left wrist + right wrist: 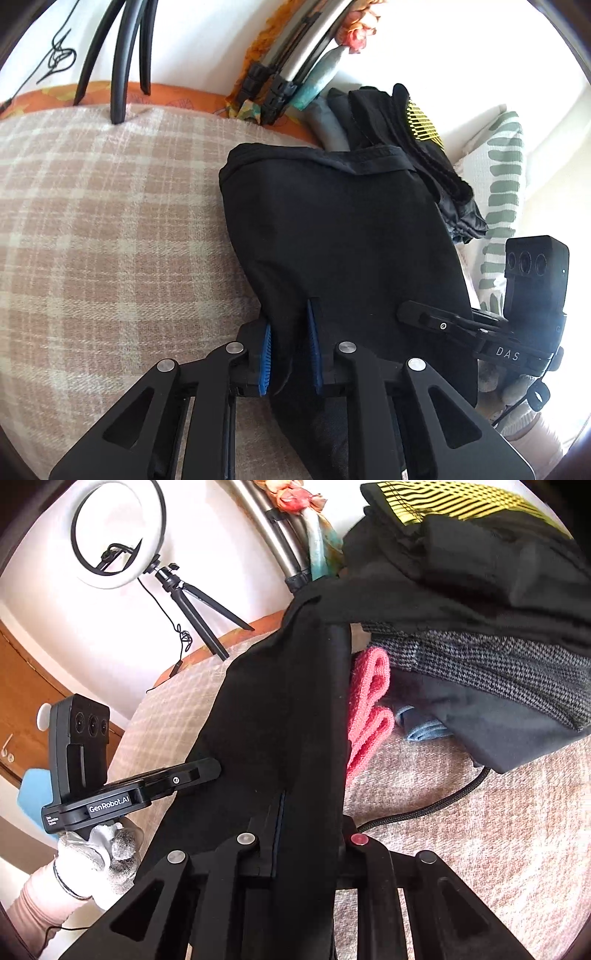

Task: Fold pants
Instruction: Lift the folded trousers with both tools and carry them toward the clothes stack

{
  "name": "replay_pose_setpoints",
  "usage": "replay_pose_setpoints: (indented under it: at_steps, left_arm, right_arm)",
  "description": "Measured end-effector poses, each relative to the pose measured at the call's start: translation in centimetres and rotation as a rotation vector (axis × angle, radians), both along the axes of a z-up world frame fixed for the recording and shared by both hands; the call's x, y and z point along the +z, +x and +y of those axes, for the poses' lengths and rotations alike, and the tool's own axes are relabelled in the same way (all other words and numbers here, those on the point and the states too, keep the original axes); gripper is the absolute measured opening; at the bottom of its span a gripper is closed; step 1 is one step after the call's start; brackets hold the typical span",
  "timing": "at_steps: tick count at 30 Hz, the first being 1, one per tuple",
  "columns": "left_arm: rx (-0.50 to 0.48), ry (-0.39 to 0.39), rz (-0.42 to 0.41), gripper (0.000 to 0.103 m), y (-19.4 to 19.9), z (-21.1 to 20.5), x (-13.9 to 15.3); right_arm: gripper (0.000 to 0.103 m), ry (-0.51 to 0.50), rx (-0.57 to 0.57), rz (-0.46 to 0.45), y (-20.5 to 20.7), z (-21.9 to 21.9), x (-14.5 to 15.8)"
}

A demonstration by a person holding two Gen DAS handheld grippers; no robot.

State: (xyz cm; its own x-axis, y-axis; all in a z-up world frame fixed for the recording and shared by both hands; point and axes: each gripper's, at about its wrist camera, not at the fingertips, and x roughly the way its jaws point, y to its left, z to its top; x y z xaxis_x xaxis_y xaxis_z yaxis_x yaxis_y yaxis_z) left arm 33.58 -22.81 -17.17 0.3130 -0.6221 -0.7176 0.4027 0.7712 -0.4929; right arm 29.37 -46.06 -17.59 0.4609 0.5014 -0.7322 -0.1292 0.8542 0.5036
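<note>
The black pants lie folded on a beige plaid blanket, waistband at the far end. My left gripper, with blue pads, is shut on the near edge of the pants. The right gripper shows at the right of the left wrist view, resting on the cloth. In the right wrist view the pants drape between the fingers of my right gripper, which is shut on the fabric. The left gripper touches the pants from the left.
A pile of clothes, black, houndstooth, pink and blue, sits right beside the pants; it also shows in the left wrist view. A ring light on a tripod stands at the blanket's far edge. A leaf-patterned pillow lies on the right.
</note>
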Motion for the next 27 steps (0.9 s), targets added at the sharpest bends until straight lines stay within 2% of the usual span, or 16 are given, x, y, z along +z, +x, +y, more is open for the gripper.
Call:
replay_pose_setpoints:
  at_steps: [10,19,27]
  left_arm:
    - [-0.048,0.013,-0.199,0.01,-5.2,0.1,6.5]
    - [-0.09,0.023,-0.36,0.009,-8.4,-1.6,11.9]
    - [-0.134,0.013,-0.431,0.009,-8.5,-4.3,15.1]
  right_arm:
    - [0.015,-0.044,0.012,-0.125,-4.4,0.7,5.5]
    - [0.015,-0.06,-0.013,-0.221,-7.8,-1.2,10.7]
    - [0.015,-0.079,-0.051,-0.273,-9.0,-3.4,14.1]
